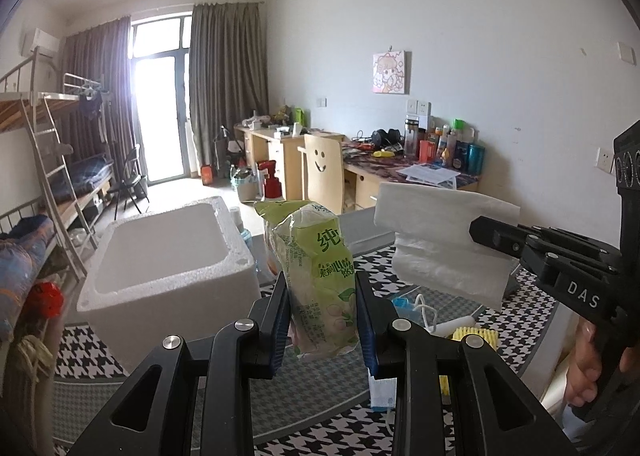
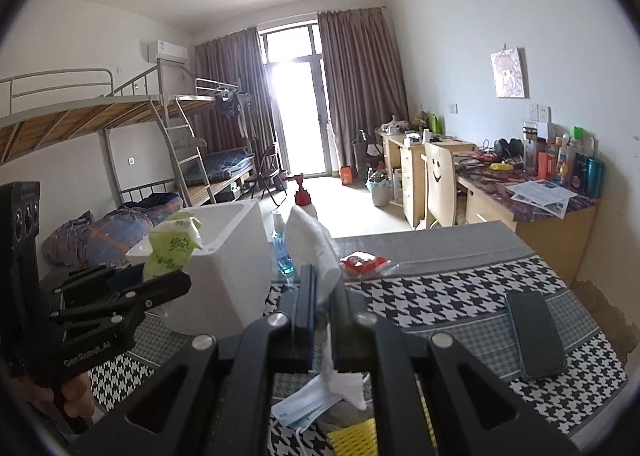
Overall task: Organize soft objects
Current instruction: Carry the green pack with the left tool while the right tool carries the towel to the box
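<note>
left wrist: tissue pack (image 1: 320,280) base hidden between left claw (image 1: 322,316) fingers

Phone (image 2: 534,334) on houndstooth tablecloth (image 2: 460,296)

Both grippers, the left gripper (image 1: 323,316) and the right gripper (image 2: 325,296), are built of matte black linkage arms fastened with round silver screws, blue pads line the jaws, white "DAS" lettering is printed on one body, and bare fingers (image 1: 586,372) are seen.
</note>
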Available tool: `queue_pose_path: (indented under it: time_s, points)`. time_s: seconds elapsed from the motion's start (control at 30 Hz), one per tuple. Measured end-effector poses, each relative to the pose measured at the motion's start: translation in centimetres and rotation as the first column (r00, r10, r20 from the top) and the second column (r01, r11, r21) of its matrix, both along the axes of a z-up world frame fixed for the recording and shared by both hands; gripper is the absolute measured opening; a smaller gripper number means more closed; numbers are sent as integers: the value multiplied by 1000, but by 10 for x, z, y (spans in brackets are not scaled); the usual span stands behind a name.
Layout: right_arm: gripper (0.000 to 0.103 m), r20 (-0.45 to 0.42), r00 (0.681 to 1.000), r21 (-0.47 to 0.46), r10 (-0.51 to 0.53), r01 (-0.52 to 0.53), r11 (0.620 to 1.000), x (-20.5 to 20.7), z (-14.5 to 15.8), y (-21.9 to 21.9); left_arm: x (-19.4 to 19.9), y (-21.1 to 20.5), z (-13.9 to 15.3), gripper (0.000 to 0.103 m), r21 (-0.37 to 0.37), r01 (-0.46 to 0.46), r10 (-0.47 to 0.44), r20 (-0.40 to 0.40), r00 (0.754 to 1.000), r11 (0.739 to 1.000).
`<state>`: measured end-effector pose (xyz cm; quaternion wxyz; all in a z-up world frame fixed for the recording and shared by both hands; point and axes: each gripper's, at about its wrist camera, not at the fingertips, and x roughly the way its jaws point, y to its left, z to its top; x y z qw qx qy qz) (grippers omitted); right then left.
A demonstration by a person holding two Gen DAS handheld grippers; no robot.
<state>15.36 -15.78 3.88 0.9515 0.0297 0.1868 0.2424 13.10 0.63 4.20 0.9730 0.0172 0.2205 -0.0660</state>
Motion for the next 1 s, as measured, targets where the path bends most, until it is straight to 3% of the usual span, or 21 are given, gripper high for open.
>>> queue_pose_path:
  time_s: [0.47,1.0]
  points:
    - [8,8,1000,2,-12,12,1000,12,8,6,15,1,7,32,8,4,-4,12,1000,1000]
    - [8,16,1000,-9,18,-18,1000,26,24,24,34,18,15,32,12,-68,67,28,997,998]
